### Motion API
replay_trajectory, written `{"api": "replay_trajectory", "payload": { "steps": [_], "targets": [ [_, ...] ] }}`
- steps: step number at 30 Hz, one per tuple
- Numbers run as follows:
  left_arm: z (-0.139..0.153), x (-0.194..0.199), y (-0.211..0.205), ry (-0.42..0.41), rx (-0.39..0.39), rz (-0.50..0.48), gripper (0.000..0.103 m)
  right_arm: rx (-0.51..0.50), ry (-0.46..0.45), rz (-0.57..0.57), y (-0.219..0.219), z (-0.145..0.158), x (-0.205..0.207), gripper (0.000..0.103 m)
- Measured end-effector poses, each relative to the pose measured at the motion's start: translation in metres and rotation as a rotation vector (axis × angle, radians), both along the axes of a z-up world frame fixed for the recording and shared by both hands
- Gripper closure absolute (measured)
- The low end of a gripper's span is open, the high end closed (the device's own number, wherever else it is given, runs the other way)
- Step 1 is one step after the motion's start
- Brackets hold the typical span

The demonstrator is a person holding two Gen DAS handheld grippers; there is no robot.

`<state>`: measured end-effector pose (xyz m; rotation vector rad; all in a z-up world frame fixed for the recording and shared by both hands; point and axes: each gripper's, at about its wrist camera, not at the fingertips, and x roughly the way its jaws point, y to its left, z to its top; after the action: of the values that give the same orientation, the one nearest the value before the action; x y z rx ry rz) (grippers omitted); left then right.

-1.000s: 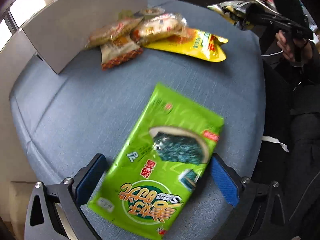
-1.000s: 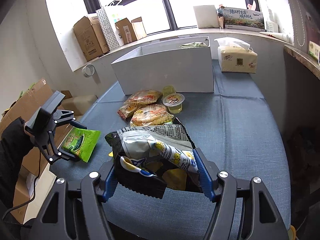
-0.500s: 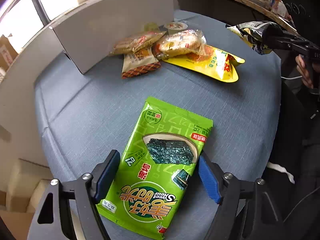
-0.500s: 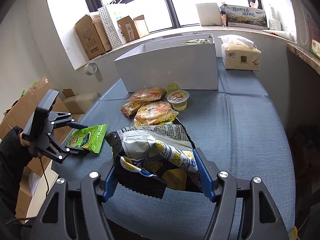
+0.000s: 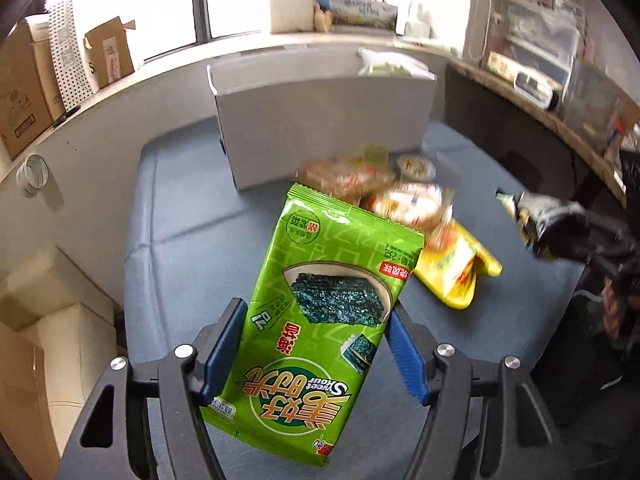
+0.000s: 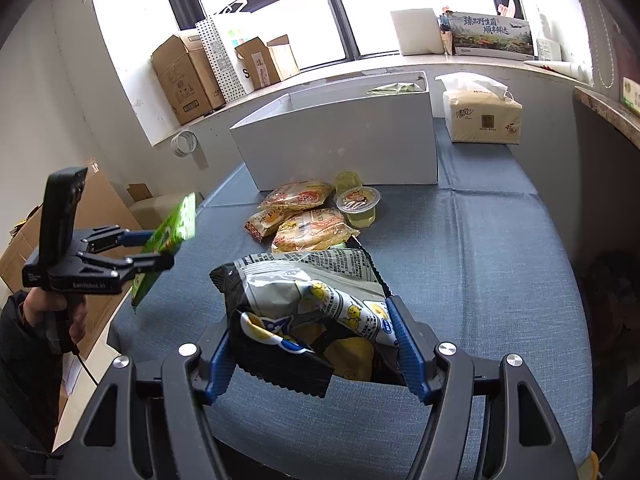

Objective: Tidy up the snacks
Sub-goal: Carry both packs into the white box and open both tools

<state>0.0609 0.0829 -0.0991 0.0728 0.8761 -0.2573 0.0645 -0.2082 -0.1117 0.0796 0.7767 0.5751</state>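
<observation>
A green seaweed snack pack (image 5: 332, 248) hangs tilted above the blue-grey table (image 5: 180, 240). My left gripper (image 5: 315, 320) holds it by both long edges, its jaws still closing. From the right wrist view, the left gripper (image 6: 156, 248) and the green pack (image 6: 176, 224) are raised at the table's left edge. My right gripper (image 6: 310, 332) is shut on a crumpled grey and black chip bag (image 6: 296, 288), held over the near side of the table. Loose orange snack packs (image 6: 312, 232) and a jelly cup (image 6: 357, 204) lie in front of an open white box (image 6: 340, 144).
A yellow bag (image 5: 460, 272) lies beside the snack pile. A tissue pack (image 6: 482, 118) stands to the right of the white box. Cardboard boxes (image 5: 48, 320) sit on the floor left of the table. A shelf edge (image 6: 608, 108) borders the right side.
The left jaws closed onto the green pack's edges and lifted it off the table, rolling so it hangs more upright. The right gripper and its chip bag stayed put.
</observation>
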Motion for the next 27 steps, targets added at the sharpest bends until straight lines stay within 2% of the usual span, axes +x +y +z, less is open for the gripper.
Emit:
{"api": "replay_trajectory", "payload": {
  "steps": [3, 7, 11, 14, 16, 18, 20, 22, 23, 24, 27],
  "targets": [
    [0.019, 0.013, -0.001, -0.046, -0.083, 0.065, 0.03, 0.025, -0.029, -0.019, -0.002, 0.011, 0.008, 0.031],
    [0.051, 0.043, -0.021, -0.143, -0.114, 0.099, 0.03, 0.044, -0.087, -0.069, -0.001, 0.043, 0.033, 0.031],
    [0.092, 0.088, -0.032, -0.209, -0.123, 0.121, 0.03, 0.049, -0.147, -0.114, 0.008, 0.081, 0.083, 0.031],
    [0.109, 0.137, -0.033, -0.199, -0.154, 0.133, 0.03, 0.053, -0.164, -0.131, 0.02, 0.103, 0.13, 0.031],
    [0.116, 0.169, -0.037, -0.187, -0.13, 0.155, 0.03, 0.025, -0.167, -0.141, 0.031, 0.111, 0.164, 0.031],
    [0.117, 0.197, -0.038, -0.194, -0.107, 0.181, 0.029, 0.008, -0.124, -0.156, 0.039, 0.114, 0.199, 0.031],
    [0.115, 0.221, -0.036, -0.197, -0.112, 0.199, 0.022, 0.012, -0.105, -0.17, 0.043, 0.116, 0.225, 0.031],
    [0.108, 0.241, -0.034, -0.16, -0.094, 0.228, 0.004, -0.014, -0.116, -0.179, 0.05, 0.119, 0.245, 0.024],
    [0.104, 0.249, -0.033, -0.134, -0.093, 0.231, 0.0, -0.026, -0.109, -0.177, 0.053, 0.119, 0.253, 0.012],
    [0.099, 0.255, -0.032, -0.112, -0.1, 0.225, 0.0, -0.032, -0.099, -0.179, 0.055, 0.119, 0.259, 0.001],
    [0.091, 0.255, -0.028, -0.099, -0.108, 0.234, 0.0, 0.007, -0.079, -0.201, 0.05, 0.12, 0.263, 0.0]
  ]
}}
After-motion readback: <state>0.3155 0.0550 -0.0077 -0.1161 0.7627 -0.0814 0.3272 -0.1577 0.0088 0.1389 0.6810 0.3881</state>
